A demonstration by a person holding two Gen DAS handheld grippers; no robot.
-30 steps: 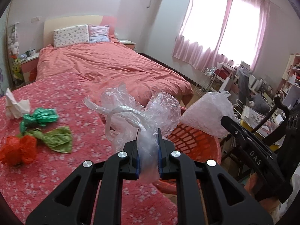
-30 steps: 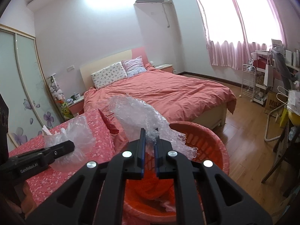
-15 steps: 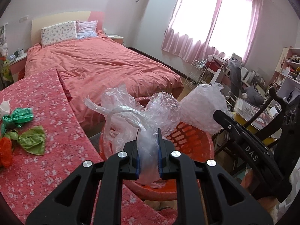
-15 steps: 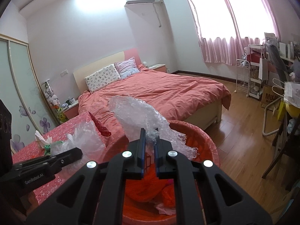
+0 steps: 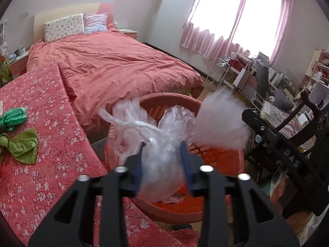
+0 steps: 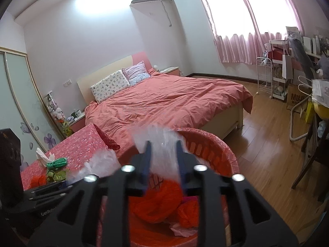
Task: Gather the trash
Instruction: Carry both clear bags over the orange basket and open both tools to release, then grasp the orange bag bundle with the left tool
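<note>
My left gripper [image 5: 163, 154] stands open over the red plastic basket [image 5: 205, 210], and a crumpled clear plastic bag [image 5: 156, 142] sits loose between its parted fingers. My right gripper [image 6: 162, 156] is also open above the basket [image 6: 213, 148], with a blurred piece of clear bubble wrap [image 6: 164, 152] between its fingers. In the left wrist view the bubble wrap [image 5: 222, 123] is a blurred white mass beside the right gripper's black arm [image 5: 283, 150]. Orange and pink bags [image 6: 156, 203] lie inside the basket.
A table with a red flowered cloth [image 5: 51, 164] holds green bags [image 5: 22, 144], also seen in the right wrist view [image 6: 56, 162] with a white tissue [image 6: 42, 156] and an orange bag [image 6: 38, 180]. A bed [image 6: 174, 103] stands behind; chairs and shelves [image 5: 298, 107] stand right.
Both grippers' jaws have opened, loosing the clear bag and the bubble wrap, which blur in motion. Both grippers have moved further over the basket.
</note>
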